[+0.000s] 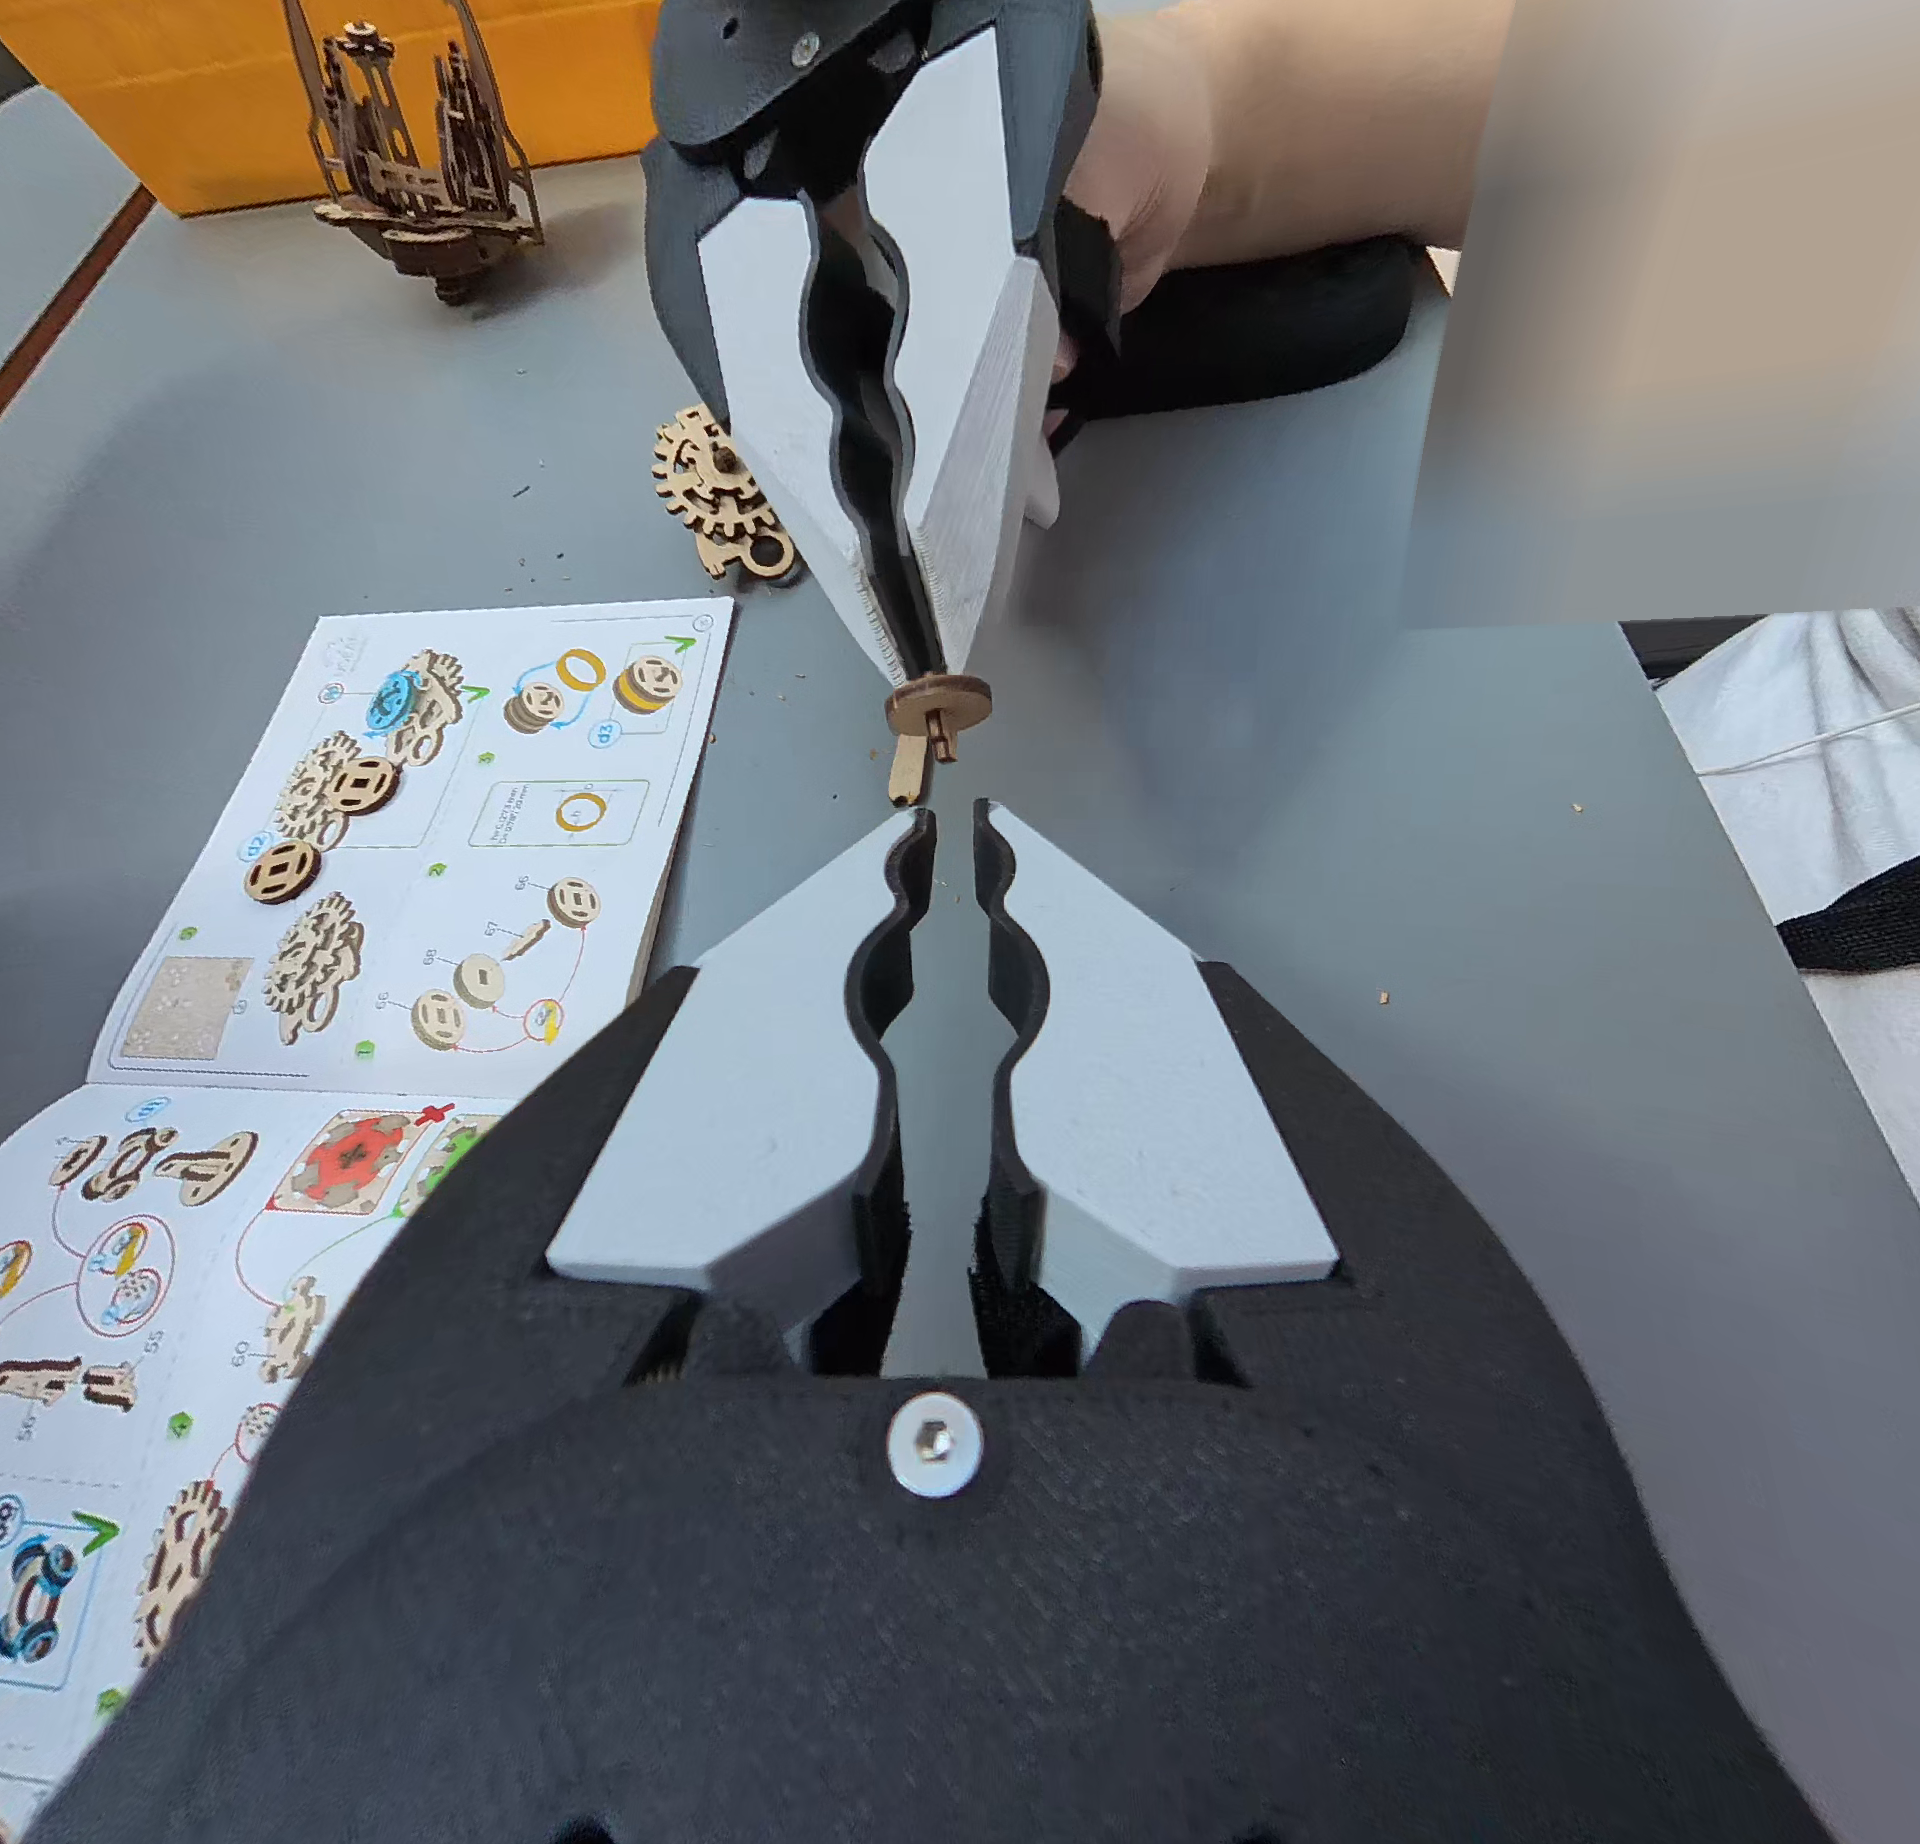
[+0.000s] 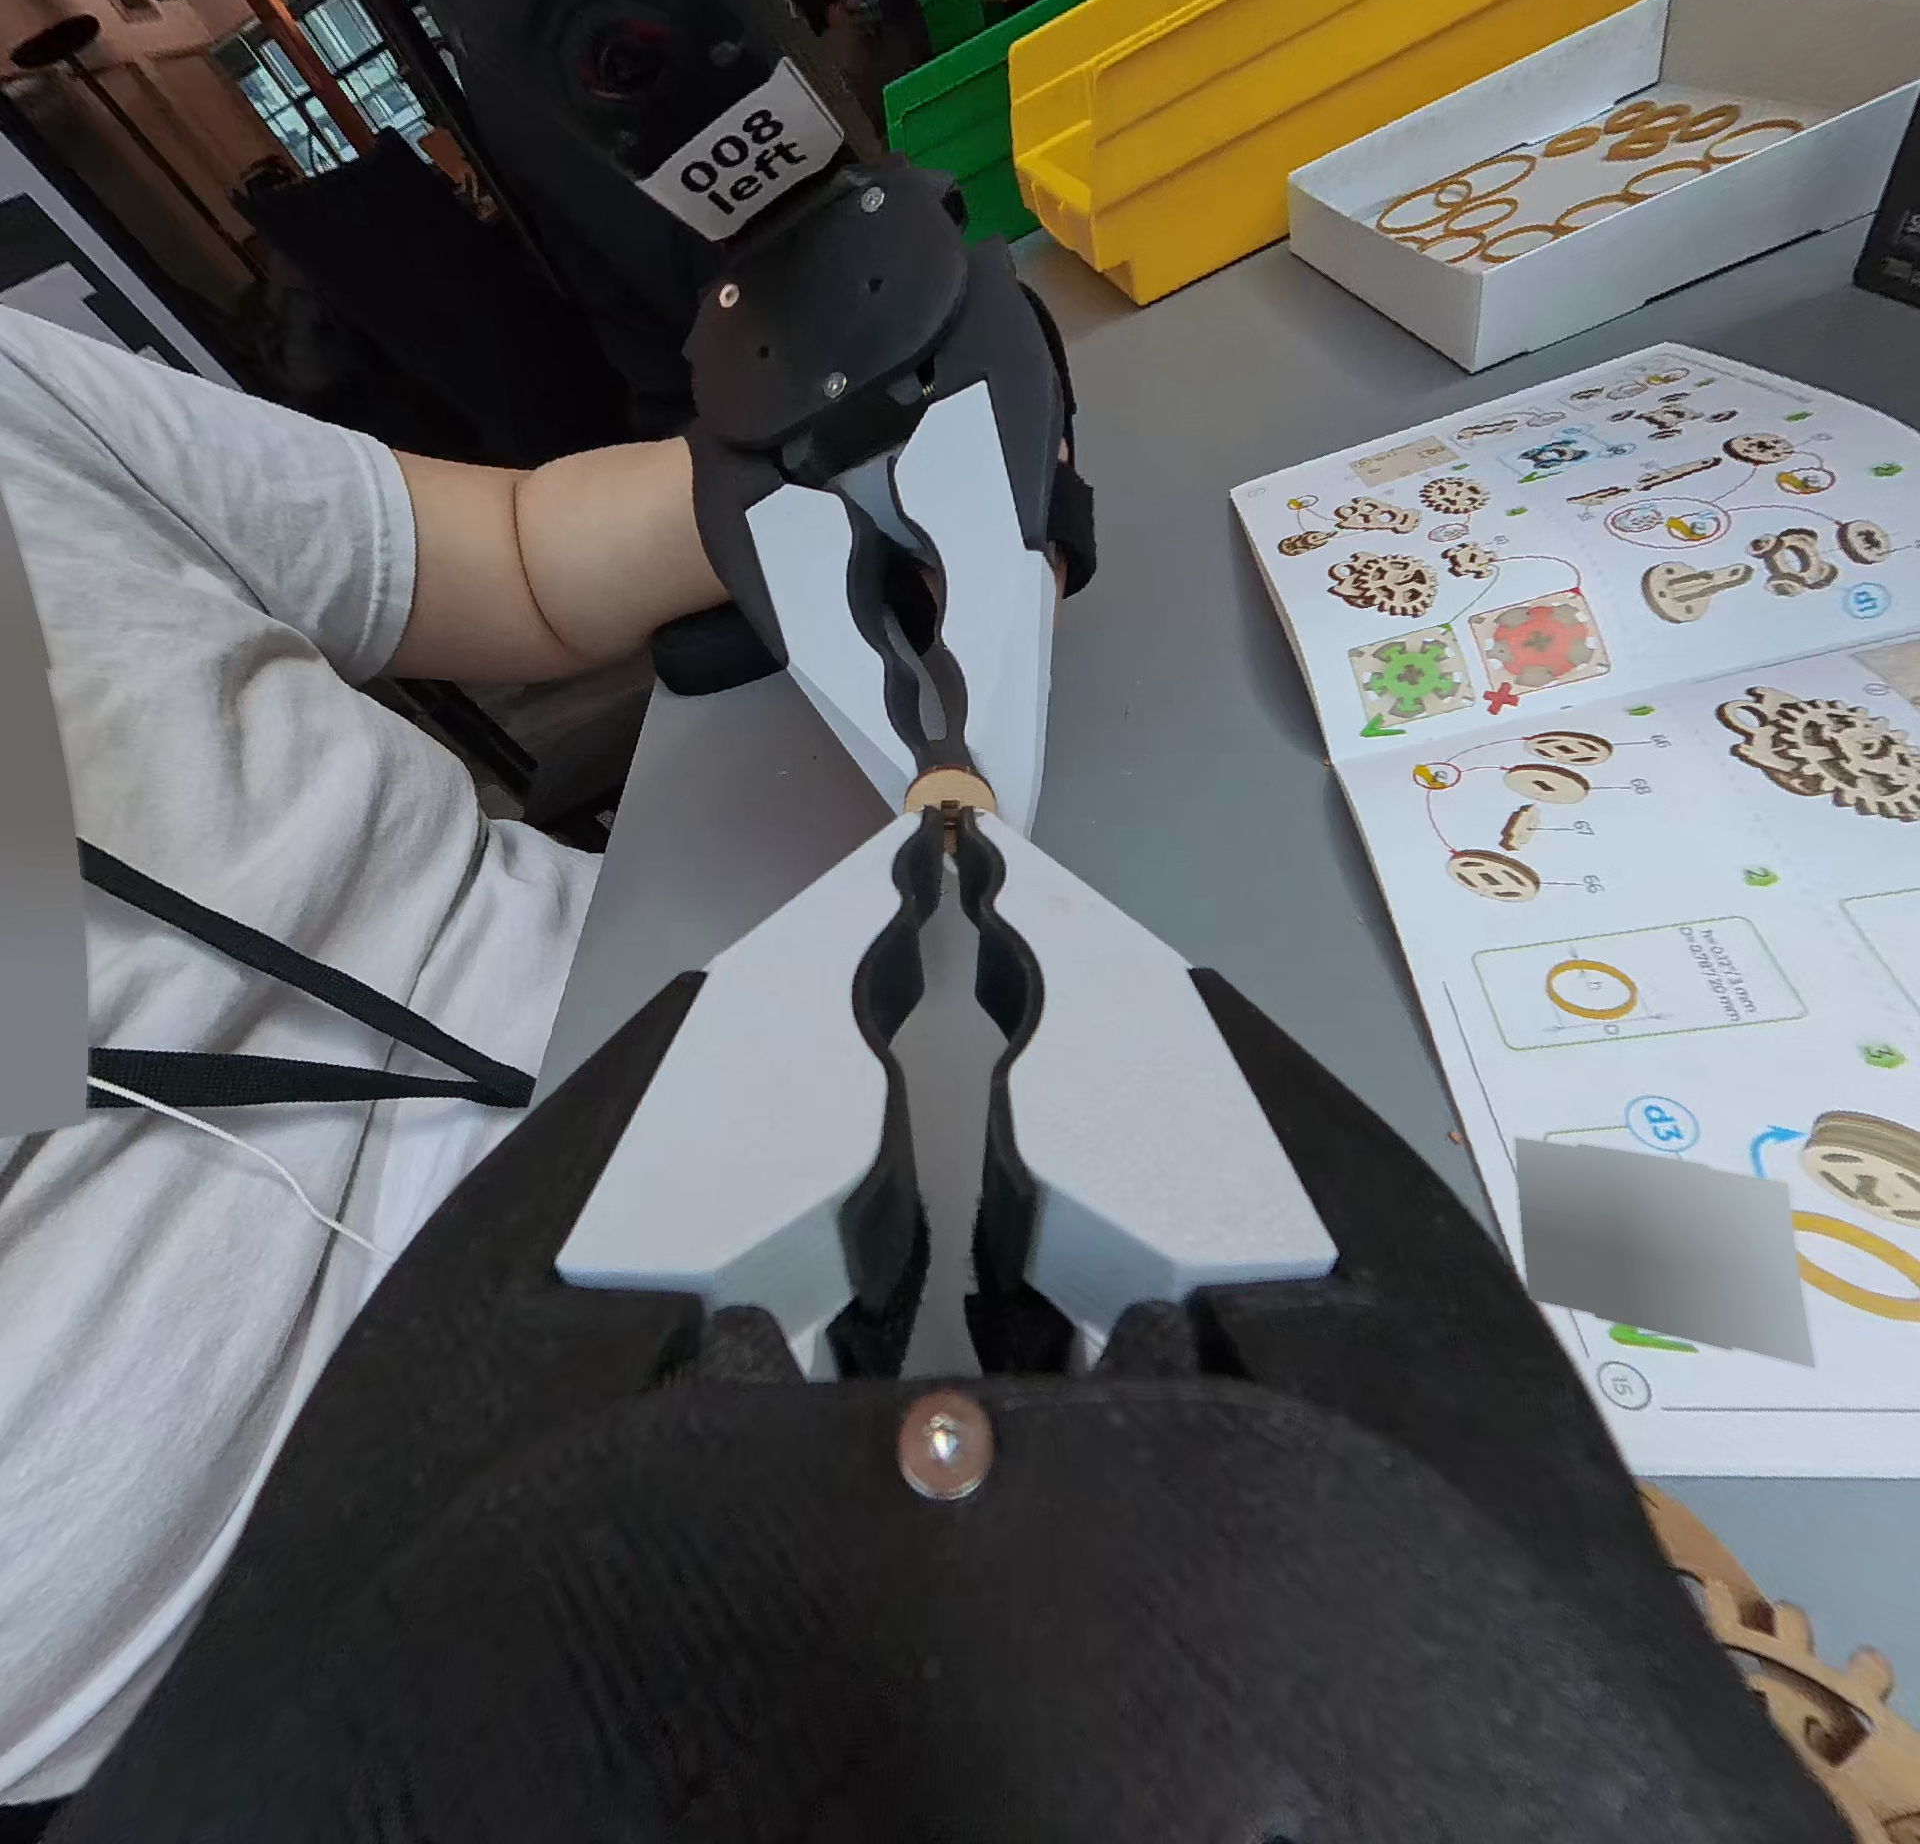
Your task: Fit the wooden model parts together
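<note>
The right tool point(image 1: 914, 667) grips the disc point(image 1: 938, 700), pin point(image 1: 906, 764) already seated. The left tool point(image 1: 954, 820) stands slightly open, empty. Remaining parts await fitting.

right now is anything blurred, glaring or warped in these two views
left wrist view: wooden disc sharp, light soft, faint shadows only, grey table edge bows from the wide lens; right wrist view: even light, no glare, instruction sheet looks bowed near the frame edge
</note>
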A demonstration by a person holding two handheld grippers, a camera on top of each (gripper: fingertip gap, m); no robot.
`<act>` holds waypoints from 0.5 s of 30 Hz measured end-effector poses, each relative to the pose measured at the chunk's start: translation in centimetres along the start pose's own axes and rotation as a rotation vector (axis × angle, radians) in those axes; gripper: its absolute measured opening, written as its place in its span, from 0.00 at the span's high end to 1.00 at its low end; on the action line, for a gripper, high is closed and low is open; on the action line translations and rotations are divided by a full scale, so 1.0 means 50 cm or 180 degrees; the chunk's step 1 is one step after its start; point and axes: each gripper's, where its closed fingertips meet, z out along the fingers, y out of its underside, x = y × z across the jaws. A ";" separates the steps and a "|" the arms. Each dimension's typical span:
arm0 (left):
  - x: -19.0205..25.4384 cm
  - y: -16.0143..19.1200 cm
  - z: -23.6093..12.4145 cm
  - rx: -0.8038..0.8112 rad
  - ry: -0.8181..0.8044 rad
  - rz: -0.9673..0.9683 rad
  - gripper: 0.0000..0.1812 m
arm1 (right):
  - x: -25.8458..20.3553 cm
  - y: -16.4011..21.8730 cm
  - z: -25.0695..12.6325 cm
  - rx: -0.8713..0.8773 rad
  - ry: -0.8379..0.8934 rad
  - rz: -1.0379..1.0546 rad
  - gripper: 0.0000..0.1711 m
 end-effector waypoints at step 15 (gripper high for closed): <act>0.009 -0.032 -0.016 0.0316 0.0288 -0.0412 1.00 | -0.006 -0.002 0.000 0.0063 -0.0183 0.0220 0.99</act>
